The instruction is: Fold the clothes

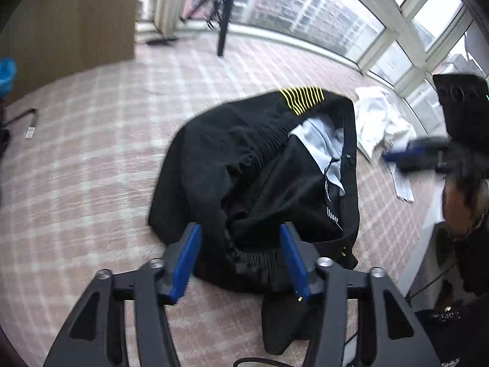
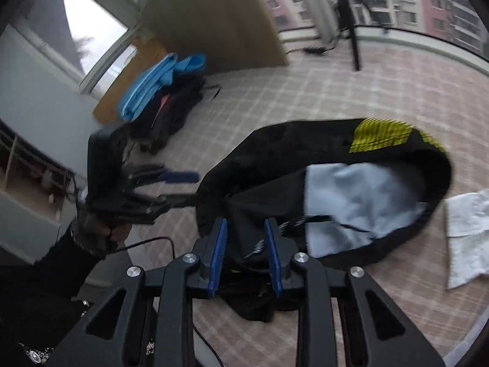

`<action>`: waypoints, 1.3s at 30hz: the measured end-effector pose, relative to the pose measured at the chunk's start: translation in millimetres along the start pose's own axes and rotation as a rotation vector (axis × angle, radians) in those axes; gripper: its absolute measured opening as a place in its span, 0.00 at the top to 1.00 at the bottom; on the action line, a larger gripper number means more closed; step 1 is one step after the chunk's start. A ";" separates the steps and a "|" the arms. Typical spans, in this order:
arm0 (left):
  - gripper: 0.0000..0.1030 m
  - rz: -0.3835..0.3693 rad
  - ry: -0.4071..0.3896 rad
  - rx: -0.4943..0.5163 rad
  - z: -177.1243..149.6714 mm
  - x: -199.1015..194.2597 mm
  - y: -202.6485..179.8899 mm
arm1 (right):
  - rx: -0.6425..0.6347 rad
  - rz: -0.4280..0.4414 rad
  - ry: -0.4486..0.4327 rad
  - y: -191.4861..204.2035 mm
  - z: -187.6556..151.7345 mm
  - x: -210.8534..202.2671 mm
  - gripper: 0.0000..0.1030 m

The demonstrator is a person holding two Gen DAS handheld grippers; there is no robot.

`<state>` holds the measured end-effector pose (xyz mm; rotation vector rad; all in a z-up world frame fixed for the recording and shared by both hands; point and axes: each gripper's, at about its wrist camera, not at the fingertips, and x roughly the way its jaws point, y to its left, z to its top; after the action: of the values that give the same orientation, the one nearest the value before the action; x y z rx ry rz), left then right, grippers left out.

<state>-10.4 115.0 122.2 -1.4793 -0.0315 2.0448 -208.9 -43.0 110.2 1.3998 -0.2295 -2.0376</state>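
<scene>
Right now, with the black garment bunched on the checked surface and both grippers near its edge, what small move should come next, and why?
Probably close the left gripper on the elastic waistband of the black shorts so they can be pulled flat. The shorts lie crumpled, their light lining exposed, and the waistband sits between the blue pads, which stand apart. The right gripper also straddles black fabric with its pads apart.

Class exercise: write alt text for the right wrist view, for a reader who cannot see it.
A crumpled black garment with a yellow striped patch and pale lining lies on a checked surface. The right gripper hovers over its near edge, blue fingers apart; the left gripper reaches in beside it.
</scene>
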 end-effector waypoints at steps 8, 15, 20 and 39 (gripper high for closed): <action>0.96 -0.147 0.003 -0.114 -4.3 1.3 29.2 | -0.100 -0.034 0.223 41.0 -12.5 90.4 0.75; 0.97 -0.180 -0.076 -0.166 -4.0 -16.5 43.2 | -0.049 0.071 0.152 46.5 -20.9 81.2 0.94; 0.82 -0.055 -0.030 -0.217 -7.9 -27.6 49.7 | -0.192 0.016 -0.006 85.4 -31.0 57.5 0.94; 0.52 0.098 0.240 0.026 -33.8 -10.4 -29.8 | -0.467 -0.075 -0.073 148.0 -63.1 94.5 0.94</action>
<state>34.5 123.4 129.0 -1.7301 0.1664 1.9210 -113.4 -200.8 82.3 1.0561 0.2594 -2.0336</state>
